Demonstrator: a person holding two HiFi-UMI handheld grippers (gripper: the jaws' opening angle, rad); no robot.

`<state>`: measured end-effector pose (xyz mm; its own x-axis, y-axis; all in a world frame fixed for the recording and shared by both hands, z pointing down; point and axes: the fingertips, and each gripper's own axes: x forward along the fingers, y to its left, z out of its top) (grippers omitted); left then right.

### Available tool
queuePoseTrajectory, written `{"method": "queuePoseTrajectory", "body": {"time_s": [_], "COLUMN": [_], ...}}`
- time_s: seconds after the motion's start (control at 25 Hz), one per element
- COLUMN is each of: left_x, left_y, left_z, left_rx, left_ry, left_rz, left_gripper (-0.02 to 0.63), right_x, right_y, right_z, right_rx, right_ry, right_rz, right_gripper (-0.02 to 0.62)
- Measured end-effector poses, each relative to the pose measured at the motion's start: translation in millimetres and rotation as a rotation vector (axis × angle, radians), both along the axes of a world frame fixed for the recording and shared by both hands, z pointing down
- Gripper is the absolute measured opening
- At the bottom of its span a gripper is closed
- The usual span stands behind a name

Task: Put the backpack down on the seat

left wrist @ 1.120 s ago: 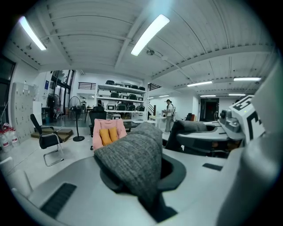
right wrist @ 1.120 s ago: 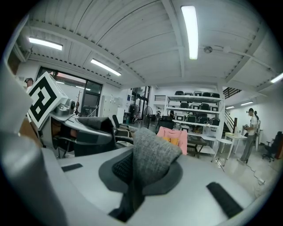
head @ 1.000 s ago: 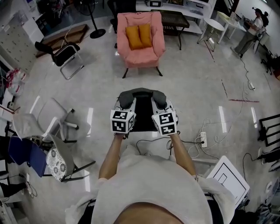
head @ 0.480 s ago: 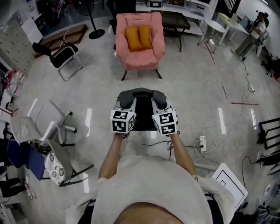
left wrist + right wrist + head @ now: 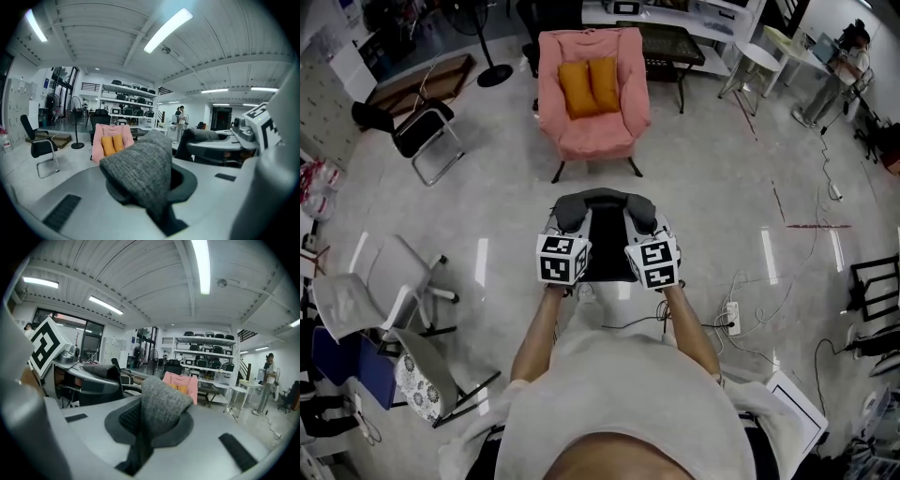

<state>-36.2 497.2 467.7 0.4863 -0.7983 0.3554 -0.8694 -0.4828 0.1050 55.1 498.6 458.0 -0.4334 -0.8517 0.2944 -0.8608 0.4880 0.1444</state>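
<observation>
Floor (image 5: pixel 722 187): pale, glossy, w/ light streaks. Loose cables run across it on the wearer's R side.

Armchair (image 5: pixel 592 103): pink w/ dark legs, at top centre of head view. Its seat faces the wearer. It shows small and far off in both gripper views.

Backpack (image 5: pixel 605 246): black, hanging off the floor between the two grippers, just ahead of the wearer's chest. It is not on the seat and is well apart from the armchair, w/ bare floor between them.

Office chair (image 5: pixel 420 136): black on a metal frame, upper L, apart from the armchair.

Bystander (image 5: pixel 844 66): far upper R, near a white side table (image 5: pixel 750 58).

Cushions (image 5: pixel 589 86): two, orange, upright side by side against the armchair back, touching each other.

L strap (image 5: pixel 136 171): grey, padded, woven look. It arches up over the L jaws and drops into the slot between them.

R strap (image 5: pixel 161 411): same grey padding, humped over the R jaws, w/ its dark tail running down the slot.

L gripper (image 5: pixel 152 201): jaws almost together, clamped on the L strap and carrying that side of the pack.

R gripper (image 5: pixel 143 441): jaws almost together, clamped on the R strap, level w/ the L gripper and just beside it.

Power strip (image 5: pixel 732 317): white, on the floor by the cables, R of the wearer.
</observation>
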Motion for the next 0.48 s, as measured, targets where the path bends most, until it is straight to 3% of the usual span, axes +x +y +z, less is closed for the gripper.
{"method": "queuePoseTrajectory", "body": {"time_s": [0.48], "left_x": [-36], "left_y": [-150], "left_z": [-18], "left_rx": [0.011], "left_ry": [0.02], "left_rz": [0.052], "left_gripper": [0.043], "right_x": [-35], "right_y": [-147], "right_z": [-15], "right_rx": [-0.002], "right_ry": [0.012], "right_rz": [0.044], "right_gripper": [0.02]}}
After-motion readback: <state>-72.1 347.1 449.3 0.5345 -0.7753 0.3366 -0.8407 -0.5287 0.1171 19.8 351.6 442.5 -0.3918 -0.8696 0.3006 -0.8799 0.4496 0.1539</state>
